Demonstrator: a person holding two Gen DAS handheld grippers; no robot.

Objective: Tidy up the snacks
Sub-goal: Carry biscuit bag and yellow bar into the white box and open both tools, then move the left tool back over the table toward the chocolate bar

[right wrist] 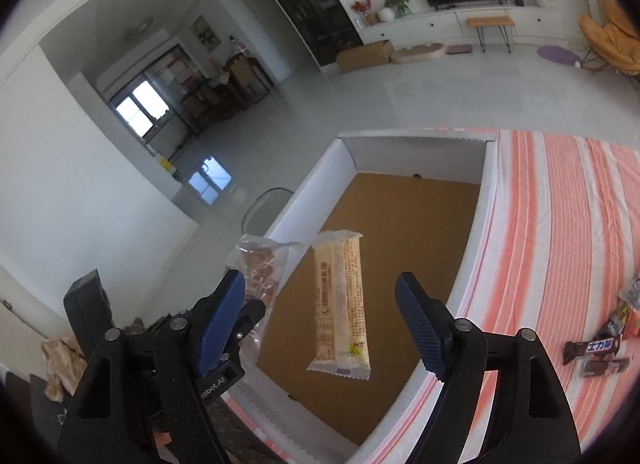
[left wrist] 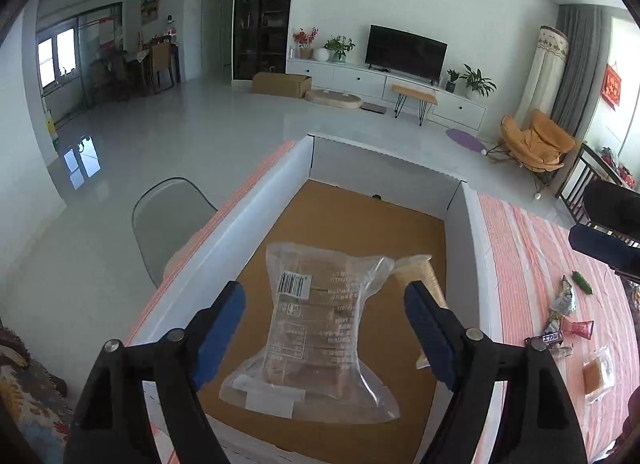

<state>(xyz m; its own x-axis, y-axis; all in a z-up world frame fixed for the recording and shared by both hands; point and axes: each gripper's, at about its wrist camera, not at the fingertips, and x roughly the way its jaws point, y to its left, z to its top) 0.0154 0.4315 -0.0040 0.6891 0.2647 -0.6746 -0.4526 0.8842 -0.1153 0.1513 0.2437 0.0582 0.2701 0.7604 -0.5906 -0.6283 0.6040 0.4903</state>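
Box with white walls on striped surface, clear biscuit bag and cream wafer bar inside on its brown bottom, left hand-held gripper and right hand-held gripper both wide, empty, loose snacks near surface's right edge

White box with brown floor, orange-and-white striped tablecloth, clear packet, pale-yellow bar

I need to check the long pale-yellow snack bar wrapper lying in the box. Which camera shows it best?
The right wrist view: the long pale-yellow snack bar wrapper lies whole, print visible, between the open right gripper fingers. In the left wrist view only its end shows, behind the clear plastic cracker bag and a gripper finger.
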